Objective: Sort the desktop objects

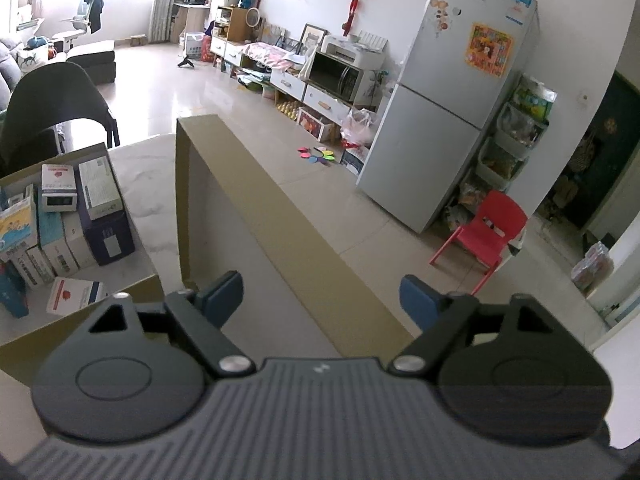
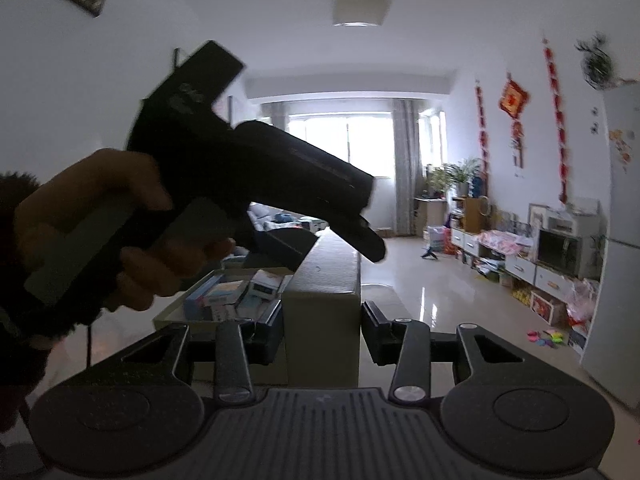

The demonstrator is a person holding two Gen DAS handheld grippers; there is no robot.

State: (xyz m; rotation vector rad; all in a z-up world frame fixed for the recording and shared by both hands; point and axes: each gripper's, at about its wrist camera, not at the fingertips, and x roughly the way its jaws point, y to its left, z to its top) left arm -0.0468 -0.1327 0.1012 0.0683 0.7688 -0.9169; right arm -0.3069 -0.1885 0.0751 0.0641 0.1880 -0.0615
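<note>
Cardboard lid (image 1: 256, 200) stands upright beside the box of cartons (image 1: 64, 216) on the tabletop (image 1: 148, 184), left hand-held gripper (image 1: 322, 300) wide and empty over it, right hand-held gripper (image 2: 322, 330) seemingly clamping its end.

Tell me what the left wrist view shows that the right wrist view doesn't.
Left wrist only: the left gripper from behind, jaws open with nothing between them, plus the red child's chair and a dark chair.

Right wrist only: a hand holding the left gripper from the side, the ceiling light, and the right gripper with the cardboard's end between its jaws; whether it is gripped is unclear.

Both: the long cardboard piece, the box of small cartons and the fridge.
</note>
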